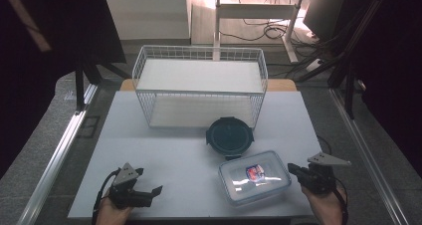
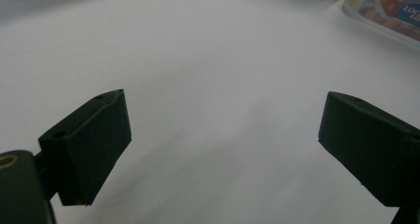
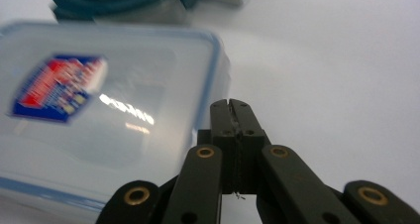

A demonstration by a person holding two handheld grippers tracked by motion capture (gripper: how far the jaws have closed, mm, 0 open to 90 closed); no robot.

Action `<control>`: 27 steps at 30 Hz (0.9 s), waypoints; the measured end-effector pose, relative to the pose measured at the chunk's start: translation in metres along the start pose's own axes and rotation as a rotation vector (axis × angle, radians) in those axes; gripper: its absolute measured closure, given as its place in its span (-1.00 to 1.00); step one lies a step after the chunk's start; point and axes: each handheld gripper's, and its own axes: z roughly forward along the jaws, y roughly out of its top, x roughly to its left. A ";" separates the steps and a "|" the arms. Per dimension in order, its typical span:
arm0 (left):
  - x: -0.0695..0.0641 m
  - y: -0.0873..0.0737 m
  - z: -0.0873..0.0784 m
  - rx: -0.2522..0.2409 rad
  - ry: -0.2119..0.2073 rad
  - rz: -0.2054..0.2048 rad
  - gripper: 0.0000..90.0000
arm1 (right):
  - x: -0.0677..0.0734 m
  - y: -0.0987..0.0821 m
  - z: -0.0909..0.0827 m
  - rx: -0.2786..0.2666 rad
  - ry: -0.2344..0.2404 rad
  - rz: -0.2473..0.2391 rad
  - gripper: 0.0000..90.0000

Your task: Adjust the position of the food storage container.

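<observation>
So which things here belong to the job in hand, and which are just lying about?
In play:
- clear rectangular container, beside the shut right hand-held gripper
- open left hand-held gripper

Likely lying about:
- round dark container
- wire basket
- cables on the floor

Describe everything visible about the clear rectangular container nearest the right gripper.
The clear rectangular container is see-through plastic with rounded corners and a blue-edged lid on top, bearing a red, white and blue label at its middle. It lies flat and slightly skewed on the white table, just in front of the round dark container. The right gripper, jaws shut together, sits beside its edge; whether they touch is unclear.
</observation>
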 end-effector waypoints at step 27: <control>0.002 0.000 -0.008 0.008 0.012 -0.034 -0.84 | 0.074 -0.001 0.030 0.118 0.248 -0.074 0.99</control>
